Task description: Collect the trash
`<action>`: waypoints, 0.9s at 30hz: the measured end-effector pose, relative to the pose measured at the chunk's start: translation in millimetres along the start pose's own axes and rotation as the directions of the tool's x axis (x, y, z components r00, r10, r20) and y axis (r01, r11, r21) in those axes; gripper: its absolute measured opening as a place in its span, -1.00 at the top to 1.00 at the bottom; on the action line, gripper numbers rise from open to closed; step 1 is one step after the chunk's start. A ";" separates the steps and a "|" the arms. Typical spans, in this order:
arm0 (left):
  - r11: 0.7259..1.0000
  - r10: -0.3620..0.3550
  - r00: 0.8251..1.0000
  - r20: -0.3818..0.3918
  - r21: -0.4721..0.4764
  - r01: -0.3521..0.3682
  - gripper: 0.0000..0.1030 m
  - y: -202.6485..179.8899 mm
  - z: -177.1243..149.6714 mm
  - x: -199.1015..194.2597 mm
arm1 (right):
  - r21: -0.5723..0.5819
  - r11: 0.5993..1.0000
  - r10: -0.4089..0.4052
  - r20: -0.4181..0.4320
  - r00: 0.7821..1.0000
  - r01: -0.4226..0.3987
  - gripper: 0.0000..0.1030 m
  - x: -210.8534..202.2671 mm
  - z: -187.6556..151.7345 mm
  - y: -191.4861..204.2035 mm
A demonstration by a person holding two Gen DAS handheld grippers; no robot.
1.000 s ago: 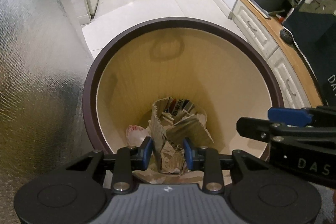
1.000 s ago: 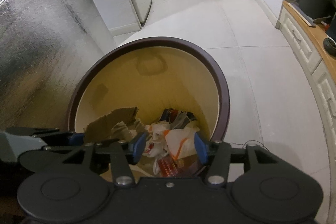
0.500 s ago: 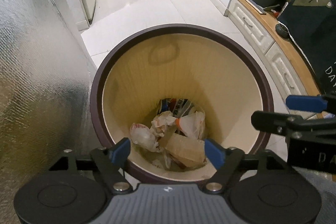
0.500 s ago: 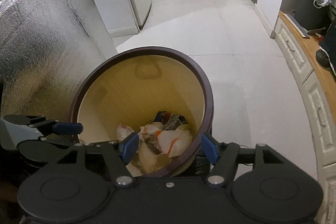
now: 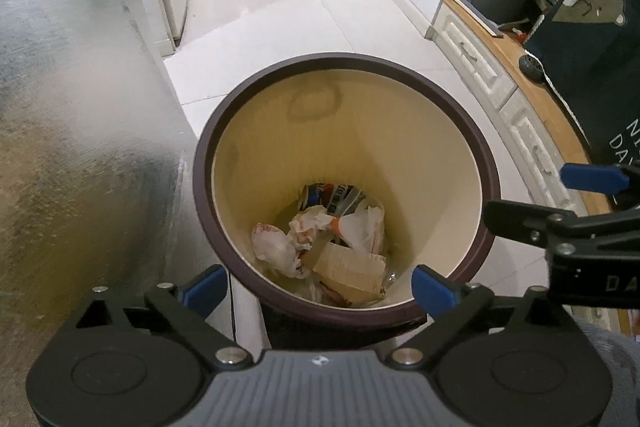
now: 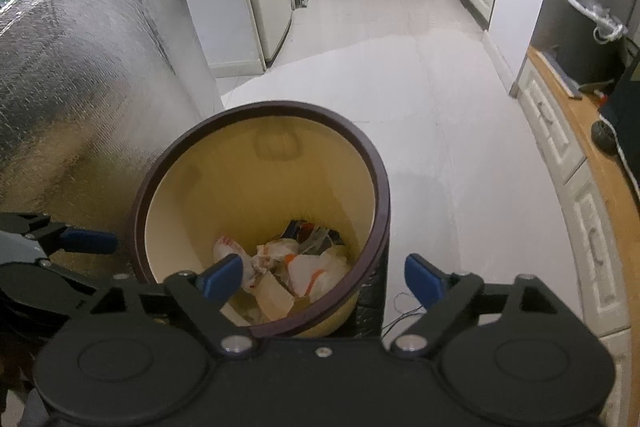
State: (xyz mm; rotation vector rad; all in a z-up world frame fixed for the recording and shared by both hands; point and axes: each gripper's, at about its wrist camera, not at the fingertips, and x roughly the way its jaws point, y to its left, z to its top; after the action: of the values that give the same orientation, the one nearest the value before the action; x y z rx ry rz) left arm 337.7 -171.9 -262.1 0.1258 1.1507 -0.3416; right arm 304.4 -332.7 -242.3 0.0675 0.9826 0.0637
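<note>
White floor tiles [image 6: 432, 115] run down a corridor; a foil-covered panel [image 5: 80, 131] stands at your left, a drawer unit with a wood-topped bench [image 6: 592, 163] at your right. Your bin [image 5: 486, 163] sits on the floor just beside the panel; its base is hidden behind both gripper bodies. Left gripper [image 5: 320, 287] and right gripper [image 6: 324, 279] both hang above the near rim, angled steeply down, jaws opening, nothing between them. Trash [image 5: 328, 243] lies at the bin's bottom: crumpled white wrappers, a brown cardboard scrap, printed packaging. Individual pieces are hard to separate.
</note>
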 end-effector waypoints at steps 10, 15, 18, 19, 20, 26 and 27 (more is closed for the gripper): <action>0.996 0.022 0.999 0.035 -0.086 -0.019 -1.00 16.2 -13.9 -30.3 | -0.038 0.998 -0.047 0.035 0.998 0.048 -1.00 -23.6 -6.7 2.5; 0.994 0.031 0.998 0.059 -0.105 -0.025 -1.00 20.1 -23.0 -46.4 | -0.036 0.997 -0.060 0.041 0.997 0.062 -1.00 -33.4 -14.5 2.5; 0.994 0.036 0.996 0.080 -0.109 -0.027 -1.00 19.9 -26.7 -57.0 | -0.037 0.997 -0.066 0.048 0.997 0.067 -1.00 -40.9 -18.4 2.5; 0.994 0.037 0.995 0.088 -0.107 -0.027 -1.00 19.6 -28.3 -61.6 | -0.037 0.997 -0.068 0.052 0.996 0.070 -1.00 -43.4 -19.6 2.4; 0.994 0.037 0.995 0.096 -0.106 -0.027 -1.00 19.6 -29.5 -65.2 | -0.037 0.997 -0.071 0.056 0.996 0.074 -1.00 -46.7 -20.8 2.4; 0.995 0.039 0.989 0.140 -0.099 -0.025 -1.00 16.3 -39.5 -87.6 | -0.027 0.996 -0.087 0.078 0.993 0.090 -1.00 -68.2 -29.9 -0.4; 0.995 0.039 0.988 0.148 -0.099 -0.025 -1.00 16.0 -41.2 -91.7 | -0.025 0.995 -0.090 0.083 0.992 0.092 -1.00 -72.4 -32.1 -0.7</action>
State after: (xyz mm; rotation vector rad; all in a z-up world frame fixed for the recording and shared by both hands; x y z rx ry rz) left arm 273.8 -127.3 -196.7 0.0330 1.0130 -0.2617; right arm 237.6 -338.6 -200.1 -0.0010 0.9013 -0.0087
